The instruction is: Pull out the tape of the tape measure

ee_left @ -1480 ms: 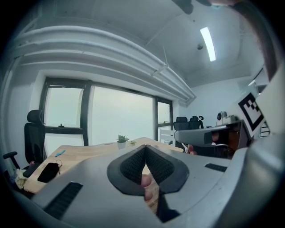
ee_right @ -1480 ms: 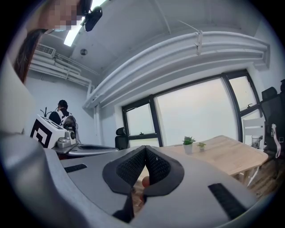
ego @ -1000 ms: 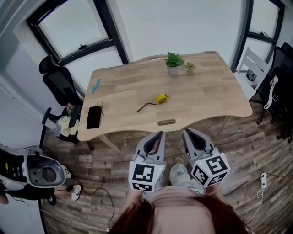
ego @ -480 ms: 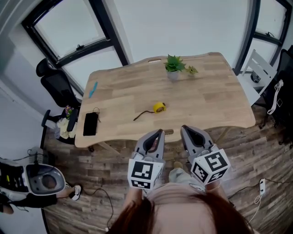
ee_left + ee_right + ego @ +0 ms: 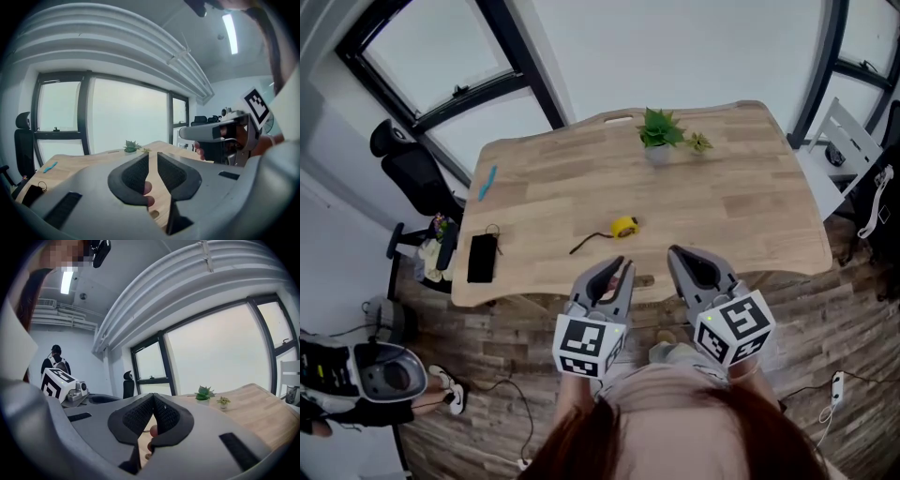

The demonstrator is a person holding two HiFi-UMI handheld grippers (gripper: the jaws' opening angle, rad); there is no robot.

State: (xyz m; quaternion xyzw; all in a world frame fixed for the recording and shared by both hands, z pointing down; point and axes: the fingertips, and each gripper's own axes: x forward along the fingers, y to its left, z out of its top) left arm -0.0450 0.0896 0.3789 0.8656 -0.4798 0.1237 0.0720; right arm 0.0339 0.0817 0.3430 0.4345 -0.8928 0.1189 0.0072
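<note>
1. At the near edge of the pale wooden table (image 5: 741,187), I hold both grippers side by side. They point forward over the rim and sit well apart from the tape measure (image 5: 625,227). I judge this to be the approach, with the pulling not yet begun.
2. The left gripper (image 5: 624,264) has just been opening its jaws. They now stand a narrow slit apart with nothing between them, and only bare tabletop shows through the gap. I take this as readying for a grasp.
3. The right gripper (image 5: 676,253) is clenched, with its pads pressed together, and it holds nothing.
4. The tape measure is a small round yellow case. It lies flat near the middle of the table, ahead of the grippers and slightly toward my left one.
5. A thin dark strip (image 5: 589,243) trails from the case toward the left and toward me. I cannot tell whether it is tape or a strap.
6. My judgement is that one gripper must steady the case while the other draws the tape end away. The clenched right jaws would have to part first.
7. On the table, a potted plant (image 5: 656,131) stands at the far edge with a smaller plant (image 5: 700,143) just beside it. A blue pen (image 5: 487,180) and a black phone (image 5: 481,258) lie at the left side.
8. In the room, large dark-framed windows (image 5: 441,56) stand beyond the table. A black office chair (image 5: 408,169) stands at its left and a white chair (image 5: 844,141) at its right, on a wood plank floor (image 5: 844,309).
</note>
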